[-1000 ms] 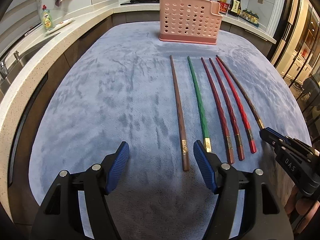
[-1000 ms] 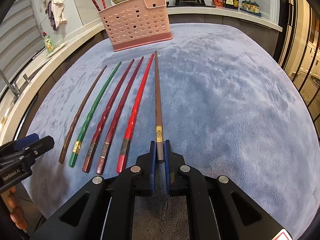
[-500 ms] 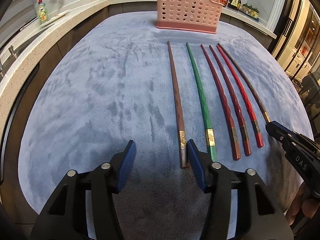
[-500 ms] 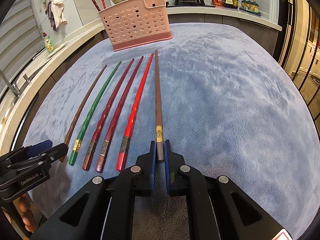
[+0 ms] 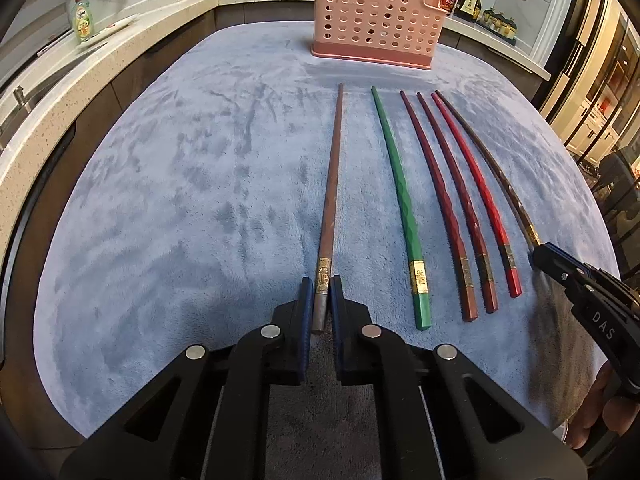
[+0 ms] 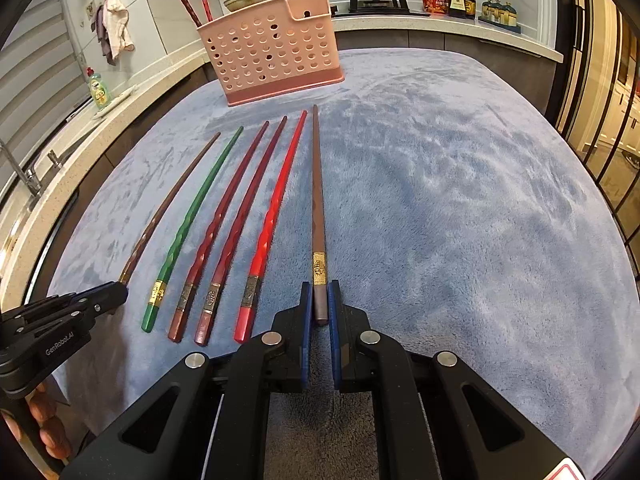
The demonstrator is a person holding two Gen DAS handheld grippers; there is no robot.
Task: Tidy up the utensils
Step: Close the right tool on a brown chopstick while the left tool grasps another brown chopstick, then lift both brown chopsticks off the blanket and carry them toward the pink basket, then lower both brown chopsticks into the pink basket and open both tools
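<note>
A plush grey-blue cloth (image 5: 200,184) covers the table, mottled with darker streaks. On it lie slim chopsticks: a plain brown one (image 5: 331,184), a faceted green one (image 5: 400,196), two dark maroon ones (image 5: 440,188) and a bright red one (image 5: 476,184), each with a patterned gold band. The perforated plastic holder (image 5: 376,16) is pale pink. The black grippers carry blue finger pads (image 6: 306,320).

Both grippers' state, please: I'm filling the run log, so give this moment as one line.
left gripper: shut on leftmost brown chopstick | right gripper: shut on rightmost brown chopstick | both chopsticks flat on blue cloth | pink holder: behind
</note>
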